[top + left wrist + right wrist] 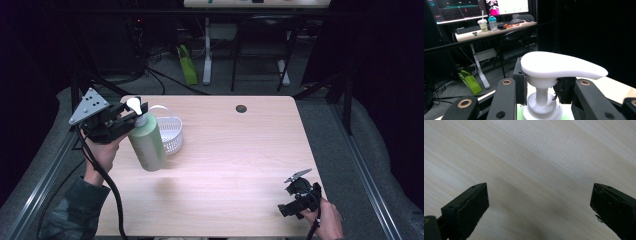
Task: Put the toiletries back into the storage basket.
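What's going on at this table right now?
A person is working with a gripper in each hand. The left gripper is shut on the neck of a green pump bottle, just under its white pump head, and holds the bottle tilted above the wooden table, right beside a white basket. The right gripper is open and holds nothing, near the table's front right corner, pointed down at bare wood.

The left gripper [131, 116], held up at nine o'clock by the left hand [102, 152], points toward three o'clock, its jaws clamped. The right gripper [295, 192] sits low at five o'clock in the right hand [327, 222], jaws spread wide.
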{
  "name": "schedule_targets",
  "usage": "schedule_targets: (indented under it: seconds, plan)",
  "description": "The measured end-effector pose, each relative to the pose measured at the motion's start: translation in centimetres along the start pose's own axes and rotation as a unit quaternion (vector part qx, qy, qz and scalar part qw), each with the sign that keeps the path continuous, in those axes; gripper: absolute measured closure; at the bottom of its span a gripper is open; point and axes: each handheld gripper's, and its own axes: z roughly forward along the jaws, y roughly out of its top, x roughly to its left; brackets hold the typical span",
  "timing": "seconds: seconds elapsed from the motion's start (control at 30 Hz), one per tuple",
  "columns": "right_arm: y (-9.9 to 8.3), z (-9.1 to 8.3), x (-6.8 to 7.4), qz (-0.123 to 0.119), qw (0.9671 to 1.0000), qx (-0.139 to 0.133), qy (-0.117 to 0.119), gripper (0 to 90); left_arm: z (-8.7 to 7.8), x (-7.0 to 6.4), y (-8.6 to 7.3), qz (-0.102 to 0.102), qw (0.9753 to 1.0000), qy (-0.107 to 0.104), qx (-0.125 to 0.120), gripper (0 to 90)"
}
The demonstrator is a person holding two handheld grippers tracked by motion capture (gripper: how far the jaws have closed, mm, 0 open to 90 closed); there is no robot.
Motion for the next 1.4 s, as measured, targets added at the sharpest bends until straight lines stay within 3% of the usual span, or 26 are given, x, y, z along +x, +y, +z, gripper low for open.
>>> schedule_targets:
  seconds: [1.4]
  plan:
    - [0.0,0.0,-0.1,-0.001,1.0,0.001,0.002,1.5,1.8,1.9,3.3,0.013,0.9996,0.024,-0.007,66.8]
